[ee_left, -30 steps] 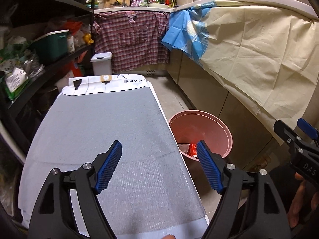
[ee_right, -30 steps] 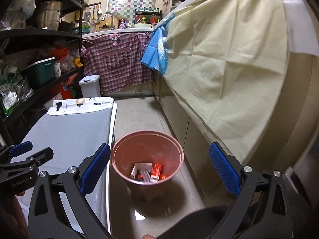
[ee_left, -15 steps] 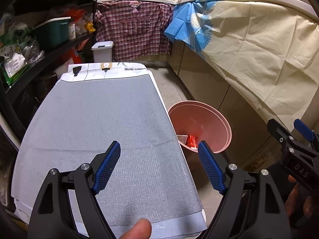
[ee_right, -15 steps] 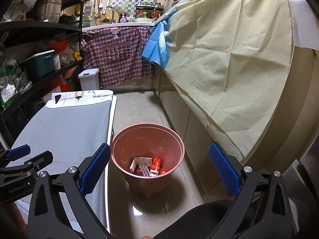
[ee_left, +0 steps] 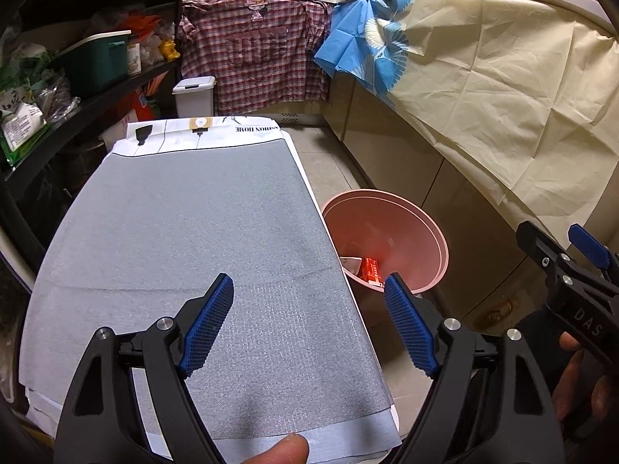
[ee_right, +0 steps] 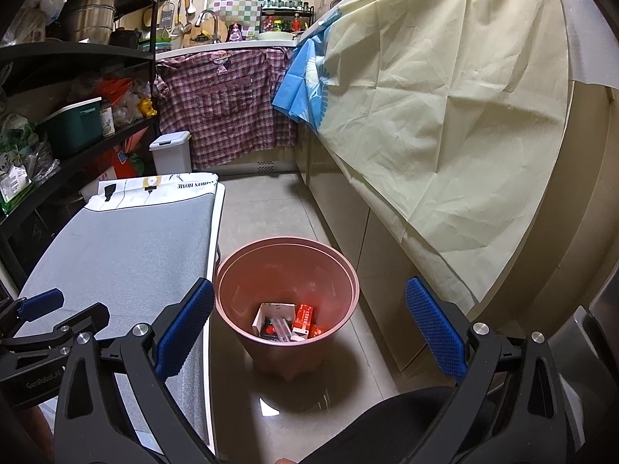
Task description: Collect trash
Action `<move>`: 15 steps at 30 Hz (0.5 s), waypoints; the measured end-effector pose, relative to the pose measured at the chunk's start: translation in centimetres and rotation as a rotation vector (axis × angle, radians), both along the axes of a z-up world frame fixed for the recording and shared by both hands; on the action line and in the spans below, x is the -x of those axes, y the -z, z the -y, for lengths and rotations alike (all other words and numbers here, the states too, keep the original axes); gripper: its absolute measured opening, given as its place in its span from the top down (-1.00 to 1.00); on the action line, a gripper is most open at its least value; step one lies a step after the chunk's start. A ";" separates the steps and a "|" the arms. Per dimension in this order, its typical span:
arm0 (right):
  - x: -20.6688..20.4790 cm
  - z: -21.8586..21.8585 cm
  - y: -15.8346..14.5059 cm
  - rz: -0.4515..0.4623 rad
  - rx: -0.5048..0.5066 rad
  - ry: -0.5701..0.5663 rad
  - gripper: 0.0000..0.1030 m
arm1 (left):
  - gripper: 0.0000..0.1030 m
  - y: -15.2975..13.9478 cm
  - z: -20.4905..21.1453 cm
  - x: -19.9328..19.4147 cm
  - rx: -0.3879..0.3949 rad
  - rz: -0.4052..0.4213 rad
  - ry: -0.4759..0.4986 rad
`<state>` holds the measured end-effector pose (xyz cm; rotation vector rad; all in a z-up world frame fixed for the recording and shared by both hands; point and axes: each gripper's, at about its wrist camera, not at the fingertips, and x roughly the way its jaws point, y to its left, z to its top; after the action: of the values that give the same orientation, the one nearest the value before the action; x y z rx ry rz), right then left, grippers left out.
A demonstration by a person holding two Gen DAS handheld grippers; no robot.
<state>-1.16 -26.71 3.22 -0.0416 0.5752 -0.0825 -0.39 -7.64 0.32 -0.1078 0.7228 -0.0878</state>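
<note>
A pink bin [ee_right: 287, 270] stands on the floor beside the table; it also shows in the left wrist view [ee_left: 390, 228]. Inside it lie an orange carton [ee_right: 303, 319], a white box [ee_right: 272, 314] and other small trash. My left gripper [ee_left: 309, 324] is open and empty above the near end of the grey-covered table [ee_left: 185, 232]. My right gripper [ee_right: 309, 328] is open and empty, held above and in front of the bin. No trash shows on the table.
Black shelves [ee_right: 58, 116] crowded with goods line the left. A small white lidded bin [ee_right: 170, 152] stands beyond the table. Cabinets draped with a cream cloth [ee_right: 445, 116] run along the right. A plaid shirt [ee_right: 228, 104] hangs at the back.
Both grippers have drawn back and tilted down slightly, so the table and bin sit a little farther and lower. Both stay open.
</note>
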 end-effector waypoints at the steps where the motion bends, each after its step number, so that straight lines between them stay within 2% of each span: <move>1: 0.0 0.0 0.0 0.000 0.000 0.000 -0.89 | -0.51 0.0 0.0 0.0 -0.001 0.000 0.001; 15: 0.0 0.0 0.0 0.001 0.000 0.000 -0.89 | -0.51 0.1 0.1 0.1 -0.002 -0.001 0.001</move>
<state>-1.16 -26.76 3.21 -0.0416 0.5747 -0.0825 -0.49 -7.75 0.26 -0.1053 0.7241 -0.0874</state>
